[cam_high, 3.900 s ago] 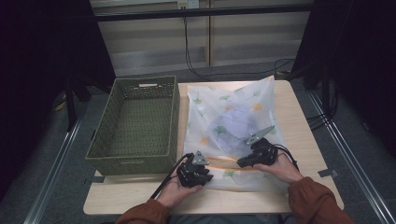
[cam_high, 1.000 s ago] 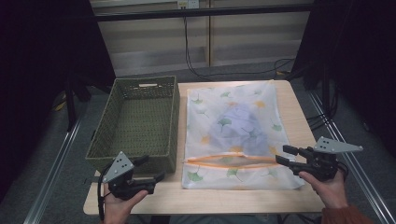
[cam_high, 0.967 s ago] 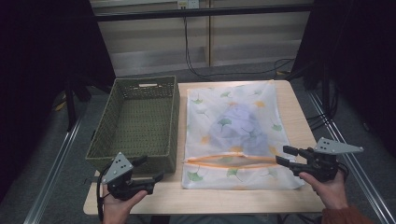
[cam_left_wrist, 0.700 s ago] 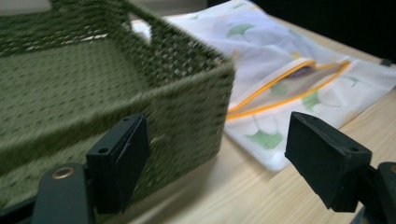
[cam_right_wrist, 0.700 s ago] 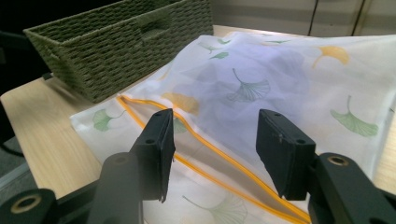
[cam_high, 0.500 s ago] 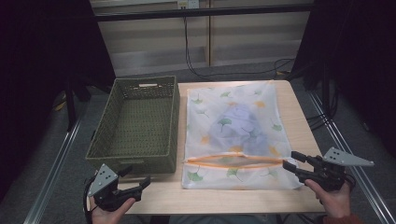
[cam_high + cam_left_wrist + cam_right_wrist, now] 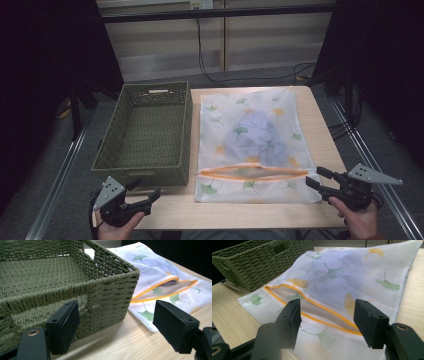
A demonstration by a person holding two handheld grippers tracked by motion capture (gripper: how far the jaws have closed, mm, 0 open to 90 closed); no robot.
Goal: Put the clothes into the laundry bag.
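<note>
While both grippers sit pulled back at the near edge of the table [image 7: 330, 135], nothing is held: the left gripper [image 7: 145, 196] rests at the near left corner in front of the woven basket [image 7: 145, 172], its jaws parted with only air between them, and the right gripper [image 7: 316, 178] sits at the near right corner just beside the mesh laundry bag [image 7: 250, 125], its jaws having just been opening and now standing wide with nothing between them. Just beyond the right gripper, the bag lies flat on the table to the right of the basket, touching or nearly touching its side. Its orange-edged zipper opening [image 7: 252, 171] runs across the near end and gapes slightly, which the right gripper view shows as a shallow slit [image 7: 312, 305]. Farther in, a bluish garment [image 7: 250, 132] shows faintly through the leaf-printed mesh, in the middle of the bag. The olive basket stands empty. By my judgement the bag has been unzipped and the garment not yet taken out. Next, one gripper probably needs to lift the upper lip of the opening while the other reaches inside for the cloth.
</note>
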